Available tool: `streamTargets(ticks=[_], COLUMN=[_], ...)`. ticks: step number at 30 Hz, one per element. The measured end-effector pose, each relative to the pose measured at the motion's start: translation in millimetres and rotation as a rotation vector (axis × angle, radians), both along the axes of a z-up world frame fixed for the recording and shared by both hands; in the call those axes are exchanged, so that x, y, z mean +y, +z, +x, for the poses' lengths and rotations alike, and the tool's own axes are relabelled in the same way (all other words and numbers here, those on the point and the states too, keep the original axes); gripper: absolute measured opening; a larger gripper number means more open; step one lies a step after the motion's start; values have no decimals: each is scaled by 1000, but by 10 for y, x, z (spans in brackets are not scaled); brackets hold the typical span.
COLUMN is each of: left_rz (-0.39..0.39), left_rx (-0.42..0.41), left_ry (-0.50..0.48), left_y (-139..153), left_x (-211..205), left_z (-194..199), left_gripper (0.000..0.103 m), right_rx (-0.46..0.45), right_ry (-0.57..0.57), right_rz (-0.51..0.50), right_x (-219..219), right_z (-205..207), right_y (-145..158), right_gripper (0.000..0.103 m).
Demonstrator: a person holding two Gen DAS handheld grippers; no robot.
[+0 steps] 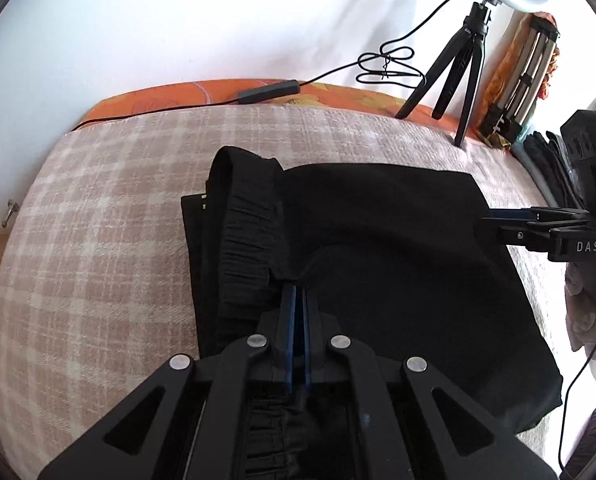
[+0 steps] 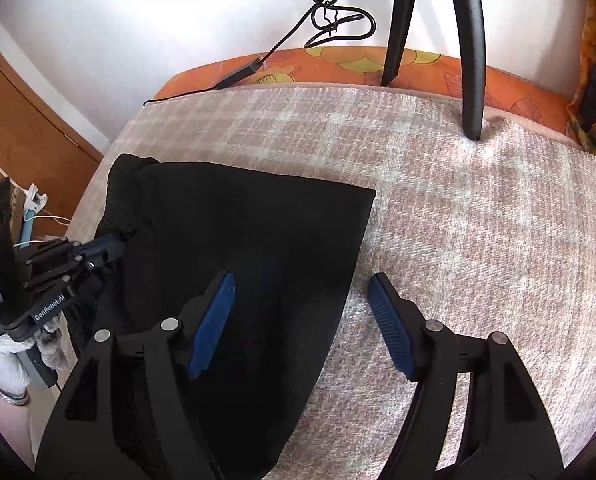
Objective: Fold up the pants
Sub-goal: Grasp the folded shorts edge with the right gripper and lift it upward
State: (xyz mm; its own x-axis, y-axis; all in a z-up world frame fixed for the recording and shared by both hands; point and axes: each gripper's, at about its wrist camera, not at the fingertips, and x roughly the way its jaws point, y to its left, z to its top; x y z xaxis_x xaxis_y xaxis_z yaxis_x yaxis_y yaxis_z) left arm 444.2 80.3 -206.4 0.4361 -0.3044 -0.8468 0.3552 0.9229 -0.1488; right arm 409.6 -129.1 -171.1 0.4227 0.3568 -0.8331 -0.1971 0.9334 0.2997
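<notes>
Black pants (image 1: 398,240) lie folded on a plaid blanket (image 1: 98,240), with the elastic waistband (image 1: 246,232) bunched and raised at their left. My left gripper (image 1: 298,290) is shut on a pinch of the pants' fabric just beside the waistband; it also shows in the right wrist view (image 2: 116,245), gripping the pants' left side. My right gripper (image 2: 300,294) stands open over the right edge of the pants (image 2: 238,240), one blue pad above the cloth and the other above the blanket (image 2: 478,240), neither pressing. The right gripper (image 1: 486,224) reaches in from the right in the left wrist view.
A ring light on a black tripod (image 1: 464,68) stands at the far edge of the blanket, its cable and inline box (image 1: 268,90) trailing over an orange flowered sheet (image 1: 158,98). Dark clothes (image 1: 554,168) are piled at the right. Wooden furniture (image 2: 26,120) stands left of the bed.
</notes>
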Motion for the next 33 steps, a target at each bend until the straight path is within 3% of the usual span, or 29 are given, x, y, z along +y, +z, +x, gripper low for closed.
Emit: streamTargets(ticks=[3, 6, 8, 12, 15, 17, 19, 21, 26, 29, 31, 33], left_rz=[50, -11, -27, -149, -231, -236, -204, -253, -336, -389, -336, -257], left_rx=[-35, -52, -18, 93, 133, 110, 79, 115, 224, 243, 223, 178], left_ry=[35, 97, 110, 127, 133, 149, 218, 236, 218, 233, 231, 248], left_y=[135, 299, 288, 174, 112, 134, 175, 121, -67, -122, -117, -60], left_x=[29, 195, 262, 393, 475, 543, 688, 801, 861, 924, 901, 906], left_z=[-36, -60, -4, 141, 220, 256, 313, 348, 364, 354, 342, 327], left_gripper=[1, 1, 1, 1, 1, 1, 1, 1, 1, 1, 14, 18], right_rx=[10, 19, 19, 11, 8, 18, 27, 25, -3, -20, -31, -28], right_ry=[-8, -10, -8, 7, 25, 41, 49, 49, 81, 111, 122, 115], right_rz=[41, 76, 84, 63, 58, 100, 146, 161, 119, 82, 56, 71], right_x=[-62, -116, -118, -99, -83, -101, -114, -91, 49, 167, 222, 221], right_z=[21, 25, 26, 8, -12, -39, -58, -62, -88, -147, -174, -164], right_y=[-10, -17, -24, -23, -19, -24, -29, -38, -25, -21, -22, -31], right_gripper=[72, 72, 72, 72, 72, 73, 84, 89, 89, 82, 76, 70])
